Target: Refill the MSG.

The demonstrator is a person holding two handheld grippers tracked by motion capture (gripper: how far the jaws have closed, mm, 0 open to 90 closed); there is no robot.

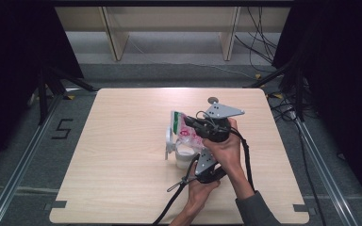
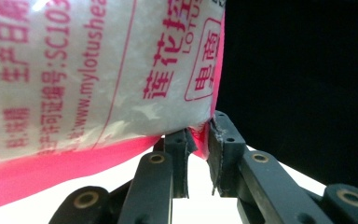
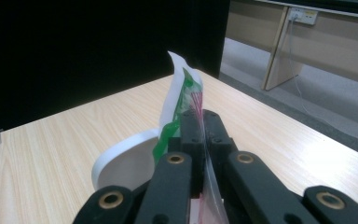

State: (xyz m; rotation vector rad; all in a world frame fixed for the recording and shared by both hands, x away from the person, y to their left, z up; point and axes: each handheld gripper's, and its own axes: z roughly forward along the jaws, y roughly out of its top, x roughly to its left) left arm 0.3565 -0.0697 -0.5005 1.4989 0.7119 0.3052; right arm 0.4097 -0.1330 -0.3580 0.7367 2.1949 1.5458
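A clear plastic bag (image 1: 185, 129) with pink print and a green top edge hangs over a white cup (image 1: 183, 157) near the middle of the table. My right gripper (image 1: 192, 121) is shut on the bag's upper edge; in the right gripper view the thin film (image 3: 182, 88) runs between its closed jaws (image 3: 203, 122). My left gripper (image 1: 194, 151) comes in from below. In the left gripper view it pinches the pink bottom corner of the bag (image 2: 98, 70) at its fingertips (image 2: 198, 135). White grainy contents show through the film.
The cup's white rim (image 3: 121, 156) sits just left of the right gripper's jaws. The light wooden table (image 1: 122, 141) has bare surface on every side of the hands. Beyond its far edge are a grey floor, wooden furniture legs (image 1: 115, 42) and loose cables (image 1: 264, 47).
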